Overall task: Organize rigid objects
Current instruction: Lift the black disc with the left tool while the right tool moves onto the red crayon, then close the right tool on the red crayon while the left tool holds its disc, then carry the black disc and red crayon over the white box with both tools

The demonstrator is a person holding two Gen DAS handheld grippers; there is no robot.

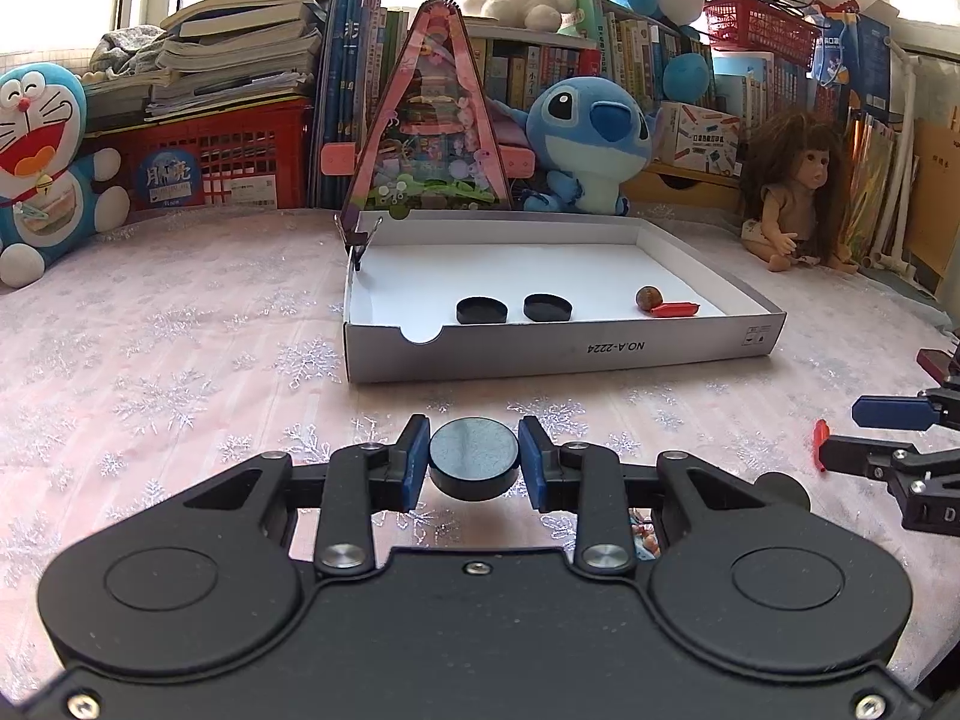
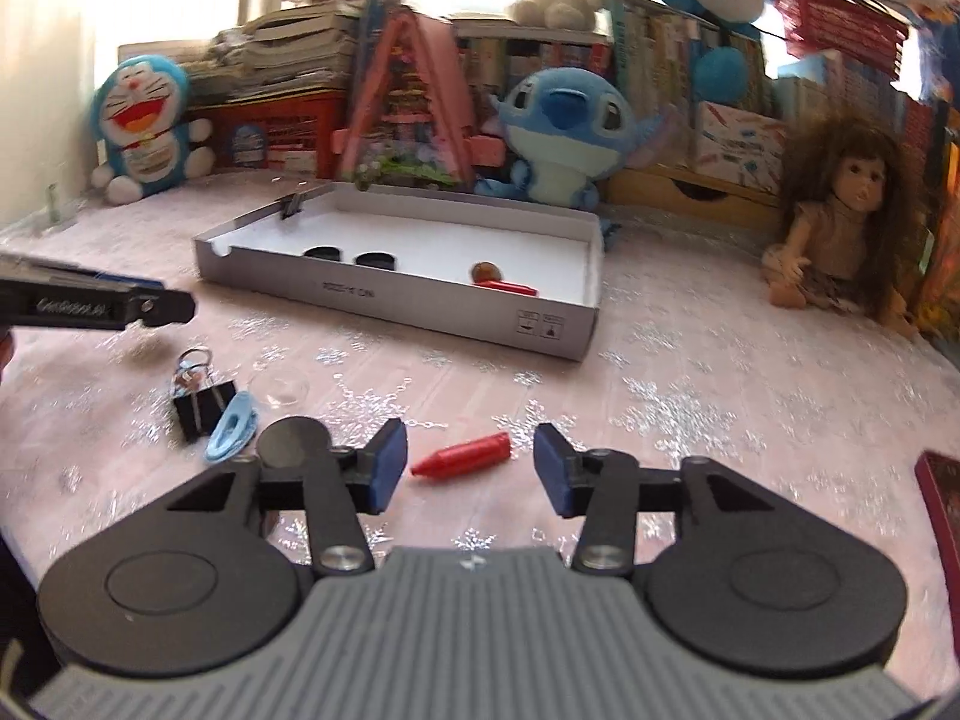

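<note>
Pink tablecloth (image 1: 180, 324) scattered with silver snowflakes. The box (image 1: 558, 354) is grey outside, white inside, holding two black discs (image 1: 482, 309), a brown nut (image 1: 649, 296) and a red crayon (image 1: 675, 308). Another red crayon (image 2: 462, 456) lies by a black binder clip (image 2: 201, 405) and a pale blue clip (image 2: 233, 425).

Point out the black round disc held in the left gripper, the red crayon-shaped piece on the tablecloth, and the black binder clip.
Black round disc (image 1: 473, 450), left wrist view, flat top.
Red crayon-shaped piece (image 2: 465, 456), right wrist view, mid-body.
Black binder clip (image 2: 201, 408), right wrist view, black body.
</note>
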